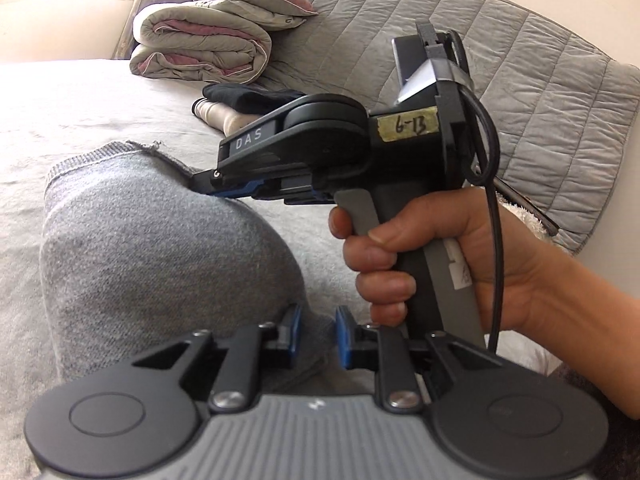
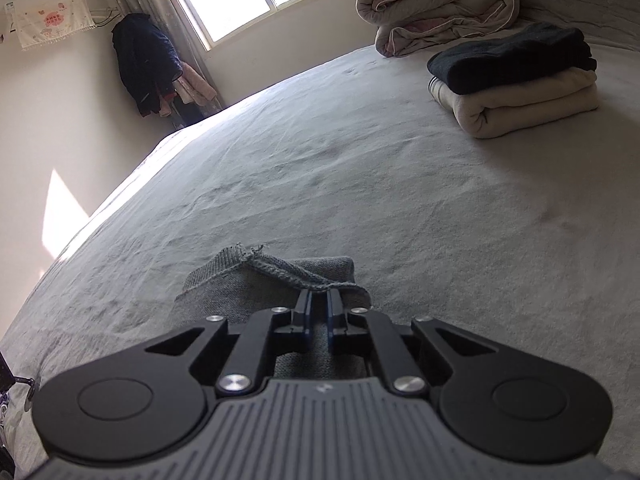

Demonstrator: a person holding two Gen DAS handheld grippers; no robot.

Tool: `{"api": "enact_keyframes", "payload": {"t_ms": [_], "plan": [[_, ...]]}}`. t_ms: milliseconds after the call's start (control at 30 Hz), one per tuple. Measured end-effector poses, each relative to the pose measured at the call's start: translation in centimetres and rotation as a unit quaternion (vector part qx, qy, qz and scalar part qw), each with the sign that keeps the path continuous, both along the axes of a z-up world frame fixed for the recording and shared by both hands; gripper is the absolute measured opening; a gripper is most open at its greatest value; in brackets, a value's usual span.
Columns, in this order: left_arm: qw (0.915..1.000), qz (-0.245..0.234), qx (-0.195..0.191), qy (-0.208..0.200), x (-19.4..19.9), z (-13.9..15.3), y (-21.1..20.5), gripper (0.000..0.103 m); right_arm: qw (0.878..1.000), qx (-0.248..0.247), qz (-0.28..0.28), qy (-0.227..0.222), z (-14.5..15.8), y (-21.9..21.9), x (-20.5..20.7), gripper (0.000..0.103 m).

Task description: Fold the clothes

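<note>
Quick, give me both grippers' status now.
Left gripper: open, jaws apart over the grey garment, holding nothing.
Right gripper: shut on the grey garment's edge.

The left black two-finger gripper with blue pads [image 1: 317, 334] is pointing forward and slightly down, its jaws standing parted with grey knit cloth lying in the gap, not pinched. The right black two-finger gripper with blue pads [image 2: 318, 314] is pointing level, sideways across the left wrist view, jaws nearly together but with a narrow gap showing, tips touching a knit edge. The person's bare right hand [image 1: 420, 264] is wrapping its grey pistol handle, fingers curling round the trigger.
</note>
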State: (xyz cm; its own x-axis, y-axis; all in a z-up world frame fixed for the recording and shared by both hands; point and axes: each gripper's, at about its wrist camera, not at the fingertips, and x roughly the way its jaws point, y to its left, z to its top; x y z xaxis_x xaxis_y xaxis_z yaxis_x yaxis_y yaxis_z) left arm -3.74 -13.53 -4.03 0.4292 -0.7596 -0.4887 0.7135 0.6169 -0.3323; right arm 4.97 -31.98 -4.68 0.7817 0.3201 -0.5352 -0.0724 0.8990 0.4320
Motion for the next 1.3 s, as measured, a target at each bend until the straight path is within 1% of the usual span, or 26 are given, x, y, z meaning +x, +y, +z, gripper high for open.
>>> {"api": "enact_keyframes", "payload": {"t_ms": [33,67,100,133,200,267,300,333,433,467,500,533,633,700,767,867,933,1000,1100,1200,1267,1300], "plan": [[1.0000,-0.001,0.001,-0.001,-0.1,0.2,0.0,0.025,1.000,0.009,0.004,-0.002,0.2,-0.2,-0.1,0.020],[1.0000,-0.001,0.001,-0.003,-0.2,0.3,0.1,0.028,1.000,0.021,0.009,-0.003,0.4,-0.4,-0.3,0.021],[1.0000,-0.002,-0.003,-0.004,-0.5,0.6,0.3,0.035,0.999,0.029,0.013,-0.004,0.6,-0.6,-0.5,0.026],[1.0000,-0.005,-0.007,-0.006,-0.8,0.9,0.6,0.041,0.999,0.038,0.018,-0.004,0.8,-0.8,-0.8,0.035],[0.9999,-0.008,-0.012,-0.009,-1.3,1.5,1.4,0.047,0.999,0.048,0.026,-0.004,1.2,-1.0,-1.4,0.045],[0.9998,-0.004,-0.019,-0.007,-1.6,1.9,2.6,0.049,0.998,0.048,0.030,0.001,1.6,-1.2,-2.0,0.046],[0.9997,0.000,-0.024,-0.003,-1.7,2.1,3.2,0.053,0.998,0.048,0.030,0.004,1.7,-1.3,-2.3,0.048],[0.9994,0.007,-0.033,0.005,-1.6,2.2,4.0,0.058,0.998,0.051,0.028,0.008,1.8,-1.6,-2.7,0.051],[0.9963,0.039,-0.069,0.034,-0.8,2.4,6.5,0.065,0.997,0.074,0.020,0.023,1.8,-2.5,-3.7,0.056],[0.9946,0.049,-0.080,0.044,-0.5,2.5,7.3,0.066,0.996,0.085,0.018,0.031,1.7,-2.8,-4.1,0.058],[0.9926,0.064,-0.091,0.050,-0.1,2.5,8.1,0.069,0.995,0.096,0.016,0.038,1.6,-3.2,-4.5,0.062],[0.9908,0.076,-0.097,0.055,0.3,2.5,8.6,0.072,0.993,0.108,0.014,0.046,1.5,-3.5,-5.0,0.063],[0.9822,0.120,-0.114,0.089,2.4,1.8,10.4,0.079,0.988,0.138,0.017,0.071,1.2,-4.1,-6.4,0.064],[0.9758,0.142,-0.125,0.110,4.1,1.0,11.0,0.081,0.984,0.154,0.021,0.087,0.9,-4.2,-7.5,0.064],[0.9682,0.159,-0.136,0.138,6.1,-0.1,11.4,0.081,0.980,0.168,0.027,0.102,0.6,-4.2,-8.3,0.064],[0.9541,0.177,-0.159,0.182,8.8,-1.7,11.1,0.081,0.975,0.185,0.037,0.119,0.3,-3.9,-9.3,0.064],[0.9484,0.182,-0.171,0.195,10.2,-2.3,10.5,0.081,0.974,0.184,0.042,0.126,0.2,-3.5,-9.5,0.066],[0.9437,0.185,-0.181,0.206,11.3,-2.9,9.9,0.081,0.973,0.183,0.039,0.135,-0.1,-3.3,-9.4,0.066],[0.9399,0.183,-0.201,0.207,12.6,-3.5,9.1,0.081,0.969,0.192,0.033,0.151,-0.9,-3.4,-9.1,0.066],[0.9346,0.178,-0.219,0.216,13.8,-3.7,8.7,0.078,0.966,0.202,0.034,0.160,-1.5,-3.2,-8.5,0.066],[0.9328,0.175,-0.222,0.224,14.6,-3.8,8.3,0.074,0.965,0.205,0.037,0.162,-1.8,-2.9,-8.2,0.066],[0.9322,0.176,-0.220,0.227,14.8,-3.8,8.1,0.070,0.965,0.204,0.041,0.161,-1.8,-2.7,-8.0,0.066]]}}
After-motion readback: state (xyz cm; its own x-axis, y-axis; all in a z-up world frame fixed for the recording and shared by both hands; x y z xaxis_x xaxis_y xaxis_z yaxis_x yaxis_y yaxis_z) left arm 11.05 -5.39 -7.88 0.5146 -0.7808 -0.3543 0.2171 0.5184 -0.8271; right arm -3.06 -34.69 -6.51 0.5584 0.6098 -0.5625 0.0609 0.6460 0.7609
